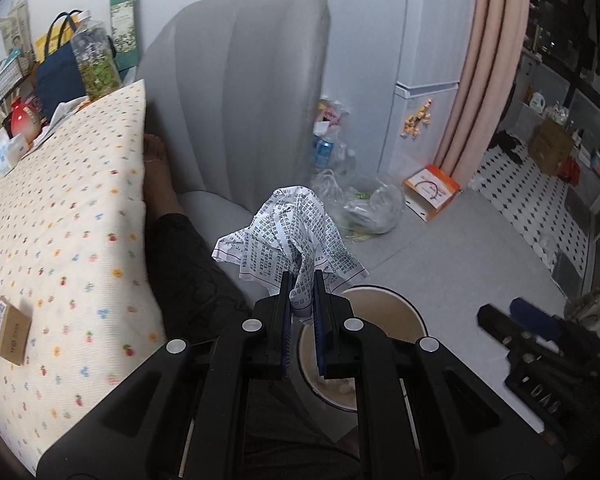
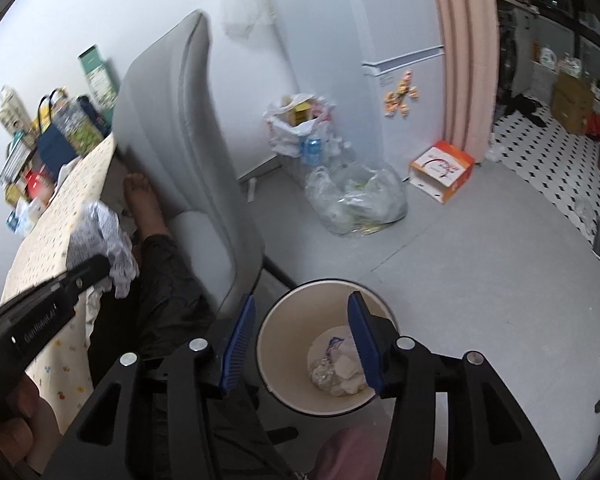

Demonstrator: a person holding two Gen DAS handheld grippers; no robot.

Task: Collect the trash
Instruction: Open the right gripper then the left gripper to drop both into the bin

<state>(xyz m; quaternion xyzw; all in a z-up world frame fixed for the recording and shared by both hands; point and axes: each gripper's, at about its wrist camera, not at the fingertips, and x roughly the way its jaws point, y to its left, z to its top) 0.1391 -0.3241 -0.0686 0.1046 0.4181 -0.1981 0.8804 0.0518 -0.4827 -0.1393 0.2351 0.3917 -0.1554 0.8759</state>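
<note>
Left gripper (image 1: pixel 303 280) clenched on crumpled paper (image 1: pixel 292 232), beside dotted tablecloth (image 1: pixel 60 200); right gripper (image 2: pixel 302 312) released above bin (image 2: pixel 276 344) on grey floor (image 2: pixel 480 260).

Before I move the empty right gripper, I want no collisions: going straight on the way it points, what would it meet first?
Most likely the trash bin: the open right gripper points down into its mouth, toward the crumpled trash at the bottom. Depth is hard to judge.

I count two grippers, left gripper (image 1: pixel 302 300) and right gripper (image 2: pixel 300 340). I see one crumpled printed paper (image 1: pixel 296 232), one round bin (image 2: pixel 324 344), one grey chair (image 1: pixel 252 92), one clear plastic bag (image 2: pixel 356 196), one orange box (image 2: pixel 442 170) and one small cardboard box (image 1: pixel 10 330).
</note>
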